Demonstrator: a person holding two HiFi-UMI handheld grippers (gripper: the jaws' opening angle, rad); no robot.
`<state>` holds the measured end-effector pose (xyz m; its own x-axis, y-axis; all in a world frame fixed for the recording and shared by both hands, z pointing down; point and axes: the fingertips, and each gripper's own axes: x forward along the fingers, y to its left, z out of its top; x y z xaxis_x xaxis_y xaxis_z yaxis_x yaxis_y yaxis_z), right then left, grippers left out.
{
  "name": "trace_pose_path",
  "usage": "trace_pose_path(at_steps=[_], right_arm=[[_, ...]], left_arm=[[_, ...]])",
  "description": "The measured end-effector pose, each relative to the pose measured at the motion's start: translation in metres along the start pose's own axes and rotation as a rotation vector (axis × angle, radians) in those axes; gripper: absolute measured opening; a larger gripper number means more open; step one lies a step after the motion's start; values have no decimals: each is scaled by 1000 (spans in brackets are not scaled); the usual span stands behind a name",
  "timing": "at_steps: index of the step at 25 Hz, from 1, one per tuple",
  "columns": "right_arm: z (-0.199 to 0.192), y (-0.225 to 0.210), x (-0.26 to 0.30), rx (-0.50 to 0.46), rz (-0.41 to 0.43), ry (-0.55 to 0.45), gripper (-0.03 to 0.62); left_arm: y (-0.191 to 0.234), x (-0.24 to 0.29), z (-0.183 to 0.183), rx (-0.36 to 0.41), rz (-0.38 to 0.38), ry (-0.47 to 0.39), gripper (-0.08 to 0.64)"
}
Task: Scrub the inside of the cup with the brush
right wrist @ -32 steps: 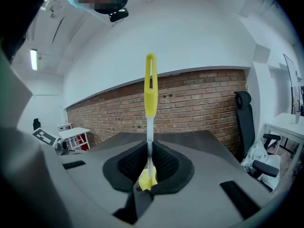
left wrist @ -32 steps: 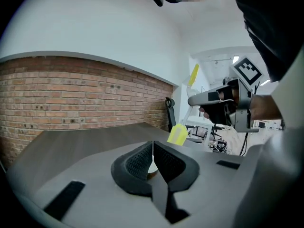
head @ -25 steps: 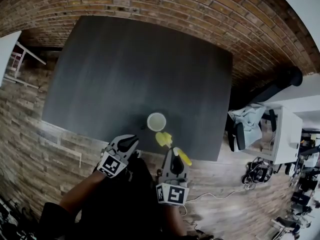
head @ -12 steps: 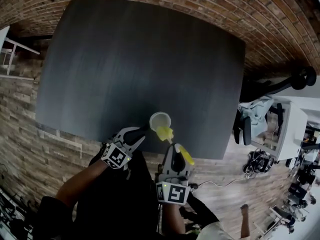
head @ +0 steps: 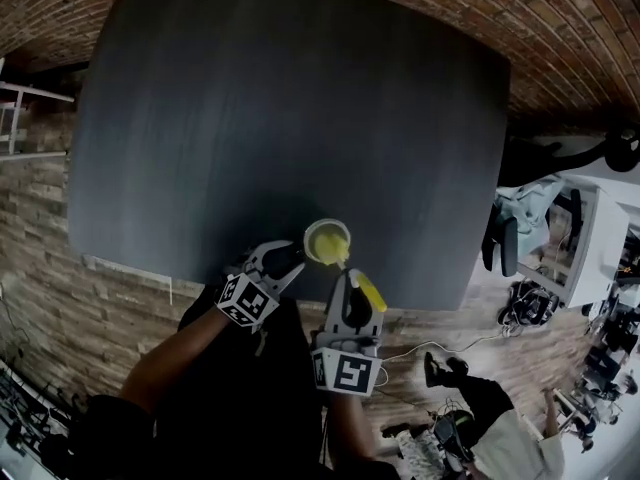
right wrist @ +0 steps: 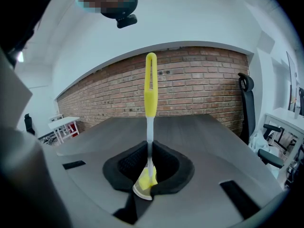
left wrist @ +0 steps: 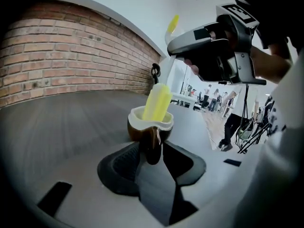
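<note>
A small cup (head: 327,240), dark outside and cream inside, stands near the front edge of the dark table (head: 290,108). My left gripper (head: 291,257) is shut on the cup's handle (left wrist: 153,146), seen between the jaws in the left gripper view below the cup (left wrist: 149,125). The yellow head of the brush (left wrist: 157,102) sits inside the cup. My right gripper (head: 350,282) is shut on the brush's white shaft (right wrist: 149,141), and the yellow handle (right wrist: 150,89) sticks up past the jaws. In the right gripper view the cup's rim (right wrist: 141,192) shows just below the right gripper (right wrist: 150,167).
The table's front edge (head: 400,303) runs just below the cup. Brick floor surrounds the table. A desk with office chairs (head: 520,238) stands at the right, and a person (head: 500,428) is at the lower right. A black chair (right wrist: 247,103) shows in the right gripper view.
My left gripper has moved forward and closed on the cup's handle. The brush head, beside the cup a second ago, has gone into it.
</note>
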<state>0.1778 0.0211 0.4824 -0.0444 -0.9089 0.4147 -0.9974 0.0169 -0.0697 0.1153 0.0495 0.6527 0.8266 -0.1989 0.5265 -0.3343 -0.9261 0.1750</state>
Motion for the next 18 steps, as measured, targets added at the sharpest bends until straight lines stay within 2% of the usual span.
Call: trace_pose_path(at_steps=[3, 9, 12, 18], right_arm=[[-5, -2, 8, -12, -9, -6, 48], [-17, -5, 19, -58, -43, -1, 48], [-21, -9, 24, -32, -72, -6, 48], [-20, -9, 30, 1, -60, -18, 48]], left_arm=[[2, 5, 1, 1, 13, -3, 144], [0, 8, 4, 59, 22, -14, 84], [-1, 10, 5, 74, 16, -13, 80], [-1, 8, 4, 79, 0, -11, 80]])
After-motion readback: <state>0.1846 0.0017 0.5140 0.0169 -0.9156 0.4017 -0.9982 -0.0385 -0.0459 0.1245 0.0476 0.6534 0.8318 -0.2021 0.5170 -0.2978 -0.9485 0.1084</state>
